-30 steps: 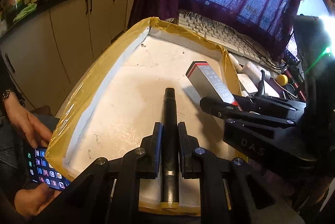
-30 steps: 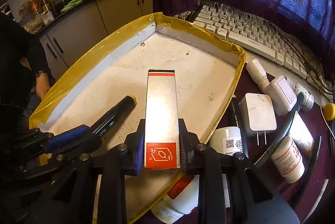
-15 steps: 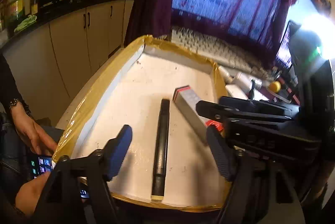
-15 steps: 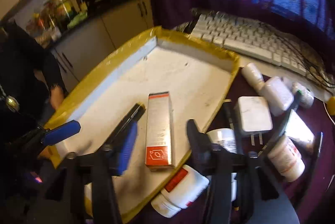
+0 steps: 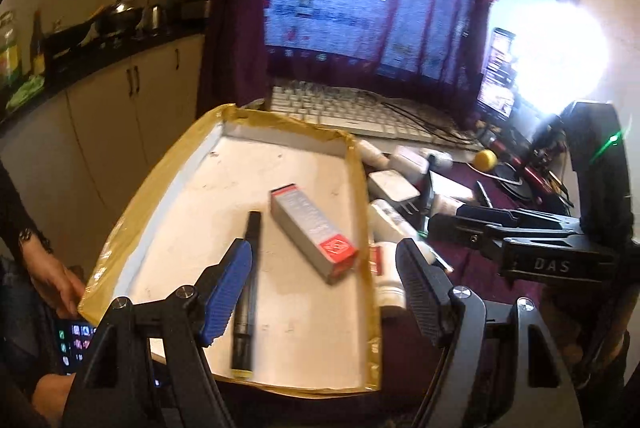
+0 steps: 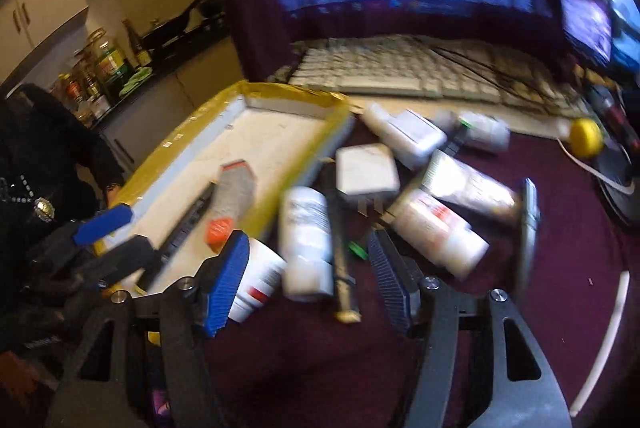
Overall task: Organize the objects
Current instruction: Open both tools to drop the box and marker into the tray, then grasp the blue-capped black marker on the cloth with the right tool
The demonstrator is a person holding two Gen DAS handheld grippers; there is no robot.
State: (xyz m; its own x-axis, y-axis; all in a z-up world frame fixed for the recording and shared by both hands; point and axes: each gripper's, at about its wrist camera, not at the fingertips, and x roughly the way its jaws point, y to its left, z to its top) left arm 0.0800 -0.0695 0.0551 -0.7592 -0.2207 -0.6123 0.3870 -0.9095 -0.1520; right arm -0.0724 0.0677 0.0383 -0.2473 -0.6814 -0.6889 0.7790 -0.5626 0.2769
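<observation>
Marker (image 5: pixel 248 284) beside box (image 5: pixel 314 232) in tray (image 5: pixel 362 164)

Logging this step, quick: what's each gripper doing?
Left gripper: open, holding nothing.
Right gripper: jaws opening, holding nothing.

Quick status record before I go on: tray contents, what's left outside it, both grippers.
tray: yellow-taped rim, white floor
in tray: black marker and silver box, lying side by side, apart
outside tray: white bottles, white charger, on the maroon cloth
left gripper: open, nothing between the jaws
right gripper: jaws opening, empty, over the bottles
</observation>
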